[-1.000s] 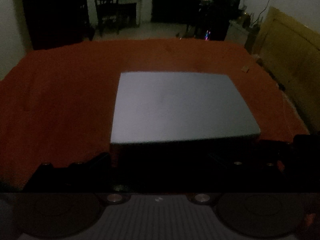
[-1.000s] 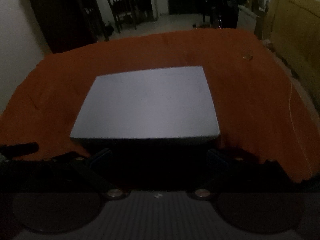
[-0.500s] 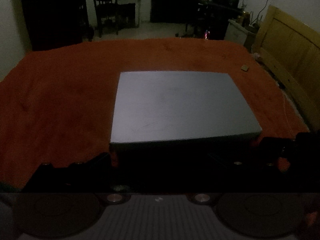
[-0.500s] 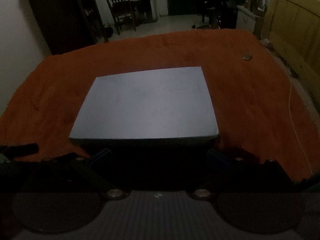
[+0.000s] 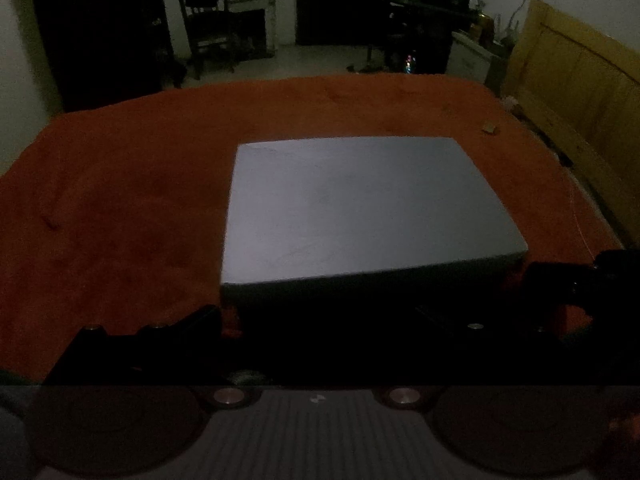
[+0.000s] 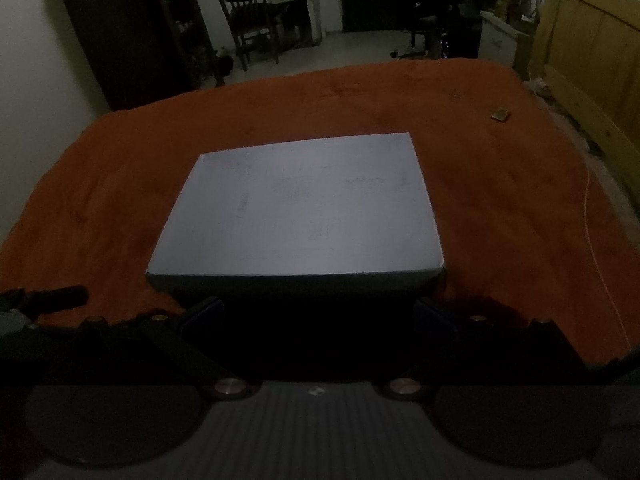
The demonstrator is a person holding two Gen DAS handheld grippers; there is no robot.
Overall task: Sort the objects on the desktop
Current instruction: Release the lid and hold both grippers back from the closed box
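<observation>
A flat grey-white box (image 5: 368, 208) lies on the orange blanket (image 5: 120, 208), closed, just ahead of both grippers; it also shows in the right wrist view (image 6: 300, 208). My left gripper (image 5: 320, 316) is open, its dark fingers spread wide at the box's near edge, empty. My right gripper (image 6: 316, 312) is open, its fingers (image 6: 204, 312) spread either side of the box's near face, empty. A small tan object (image 6: 501, 114) lies on the blanket far right; it also shows in the left wrist view (image 5: 489, 128).
A wooden headboard (image 6: 588, 52) stands along the right. A thin cord (image 6: 592, 216) runs down the blanket's right side. A chair (image 6: 248, 16) and dark furniture stand beyond the far edge. The room is dim.
Both views have shifted only slightly; the box and both grippers stay where they were.
</observation>
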